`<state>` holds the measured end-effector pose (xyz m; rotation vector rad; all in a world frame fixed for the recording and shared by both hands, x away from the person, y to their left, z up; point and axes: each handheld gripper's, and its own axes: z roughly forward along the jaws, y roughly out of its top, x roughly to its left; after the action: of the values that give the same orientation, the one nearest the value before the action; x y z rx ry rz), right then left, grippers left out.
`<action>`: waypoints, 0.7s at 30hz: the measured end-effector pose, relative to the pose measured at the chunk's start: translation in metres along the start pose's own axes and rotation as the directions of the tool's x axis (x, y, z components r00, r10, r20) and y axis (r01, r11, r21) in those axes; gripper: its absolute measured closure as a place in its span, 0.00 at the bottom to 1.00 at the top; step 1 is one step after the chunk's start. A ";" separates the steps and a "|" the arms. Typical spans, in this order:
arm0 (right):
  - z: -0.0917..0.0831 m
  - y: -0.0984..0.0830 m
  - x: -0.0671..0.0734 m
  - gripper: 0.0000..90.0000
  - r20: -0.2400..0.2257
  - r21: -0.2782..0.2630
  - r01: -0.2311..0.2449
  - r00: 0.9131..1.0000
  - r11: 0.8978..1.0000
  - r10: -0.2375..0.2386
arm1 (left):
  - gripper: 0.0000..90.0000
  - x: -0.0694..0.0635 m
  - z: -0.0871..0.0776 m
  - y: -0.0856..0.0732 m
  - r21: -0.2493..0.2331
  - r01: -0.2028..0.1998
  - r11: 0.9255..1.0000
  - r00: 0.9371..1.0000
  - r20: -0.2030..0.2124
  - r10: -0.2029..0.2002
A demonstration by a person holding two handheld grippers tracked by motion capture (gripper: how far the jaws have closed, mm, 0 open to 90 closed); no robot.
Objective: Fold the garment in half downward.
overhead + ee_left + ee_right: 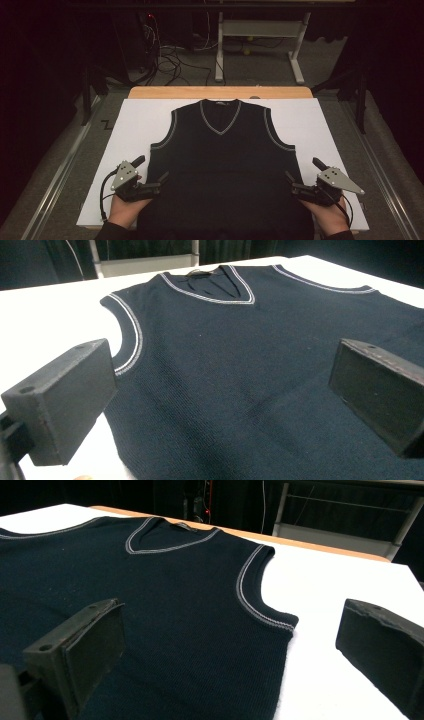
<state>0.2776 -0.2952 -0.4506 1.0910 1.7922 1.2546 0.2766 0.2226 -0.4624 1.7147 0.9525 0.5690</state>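
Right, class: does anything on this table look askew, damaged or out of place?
Nothing stands out. The vest lies flat and face up on the white sheet, neck away from the person. The left gripper and right gripper sit open at its sides.

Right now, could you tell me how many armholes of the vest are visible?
2: the left armhole beyond the left tool, the right armhole beyond the right tool.
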 end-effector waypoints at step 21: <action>0.000 0.005 0.006 0.00 -0.006 -0.030 0.030 1.000 0.999 -0.030 | 0.00 0.004 -0.001 0.003 -0.001 0.022 1.000 1.000 -0.005 -0.022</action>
<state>0.2761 -0.2884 -0.4465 1.0410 1.7822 1.2646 0.2786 0.2262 -0.4597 1.7010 0.9733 0.5600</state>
